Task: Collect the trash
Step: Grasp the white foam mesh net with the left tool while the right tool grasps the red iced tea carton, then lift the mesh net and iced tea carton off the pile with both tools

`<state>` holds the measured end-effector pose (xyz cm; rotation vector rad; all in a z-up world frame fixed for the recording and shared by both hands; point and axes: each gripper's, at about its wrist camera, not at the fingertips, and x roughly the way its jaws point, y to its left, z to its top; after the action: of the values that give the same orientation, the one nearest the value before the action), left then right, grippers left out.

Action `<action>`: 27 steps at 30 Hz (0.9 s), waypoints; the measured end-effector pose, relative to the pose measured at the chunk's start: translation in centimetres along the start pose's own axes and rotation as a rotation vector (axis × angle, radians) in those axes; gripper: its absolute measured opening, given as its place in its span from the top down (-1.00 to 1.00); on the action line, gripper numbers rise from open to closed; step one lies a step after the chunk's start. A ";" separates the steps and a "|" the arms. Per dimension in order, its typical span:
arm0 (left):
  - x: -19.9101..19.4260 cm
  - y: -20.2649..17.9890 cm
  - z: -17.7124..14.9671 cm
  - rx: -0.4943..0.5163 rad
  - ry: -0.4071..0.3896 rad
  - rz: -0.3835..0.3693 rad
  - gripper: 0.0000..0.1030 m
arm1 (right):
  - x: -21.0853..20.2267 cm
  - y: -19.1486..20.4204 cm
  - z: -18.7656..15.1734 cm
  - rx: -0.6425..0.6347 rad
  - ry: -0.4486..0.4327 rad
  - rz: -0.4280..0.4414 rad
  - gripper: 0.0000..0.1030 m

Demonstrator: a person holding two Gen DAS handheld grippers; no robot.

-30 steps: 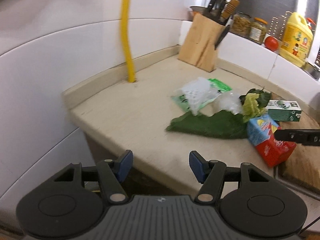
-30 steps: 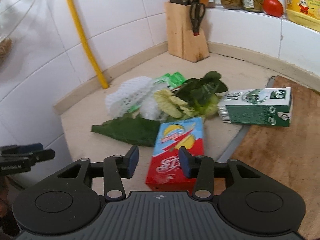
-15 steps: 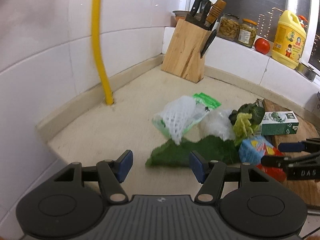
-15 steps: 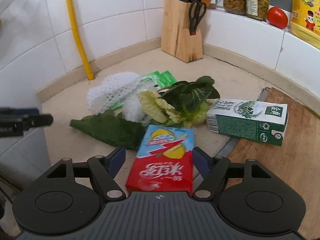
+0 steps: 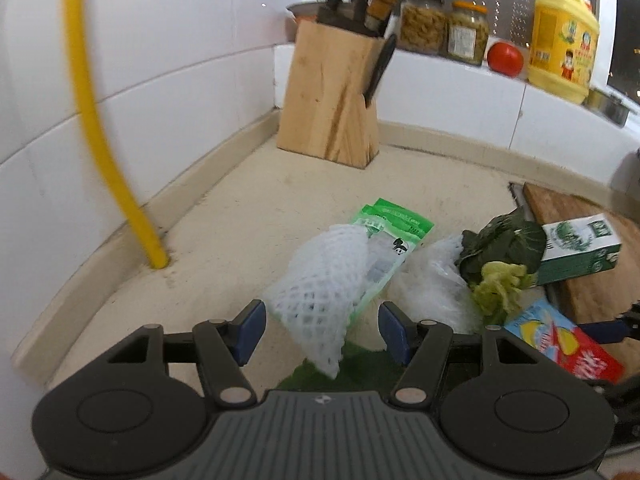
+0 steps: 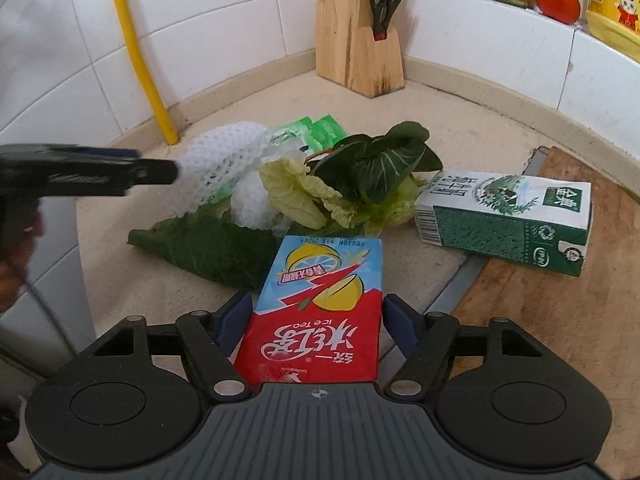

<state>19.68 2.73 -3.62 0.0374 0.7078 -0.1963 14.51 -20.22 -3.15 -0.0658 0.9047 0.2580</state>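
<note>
Trash sits heaped near the counter's front edge. A red-and-blue ice tea carton [image 6: 316, 312] lies flat, long axis pointing away toward the wall, between the spread, released fingers of the right gripper [image 6: 318, 322]. Beyond it lie a dark green leaf [image 6: 208, 246], a white foam net sleeve [image 5: 324, 280] framed by the released left gripper [image 5: 322, 332], and a green-and-white milk carton [image 6: 508, 222] lying sideways on the wooden cutting board [image 6: 560, 320].

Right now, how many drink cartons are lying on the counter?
2. The red-and-blue ice tea carton lies between the open right gripper's fingers; the green-and-white carton rests farther right, partly on the wooden cutting board. None appears hidden.
</note>
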 end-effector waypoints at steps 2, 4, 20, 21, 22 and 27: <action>1.4 -0.2 0.4 0.013 0.022 0.004 -0.10 | 0.1 -0.1 0.1 0.000 0.002 0.000 -0.49; 2.5 -0.3 0.6 0.020 0.038 0.009 -0.10 | 0.2 -0.3 0.3 0.005 0.005 0.003 -0.48; 3.3 1.3 0.4 -0.085 0.114 -0.054 0.66 | -0.9 -1.7 0.4 0.064 -0.027 0.047 -0.38; 3.0 1.4 0.2 -0.097 0.117 -0.058 0.69 | -1.0 -1.7 0.4 0.066 -0.029 0.052 -0.38; 2.5 1.6 -0.1 -0.108 0.114 -0.065 0.69 | -1.2 -1.8 0.4 0.070 -0.033 0.057 -0.38; -0.2 1.7 -1.5 -0.146 0.099 -0.097 0.69 | -2.3 -1.6 0.1 0.080 -0.050 0.097 -0.37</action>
<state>18.86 4.62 -4.70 -0.1271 0.8213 -0.2362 13.68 -22.17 -1.36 0.0586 0.8686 0.3117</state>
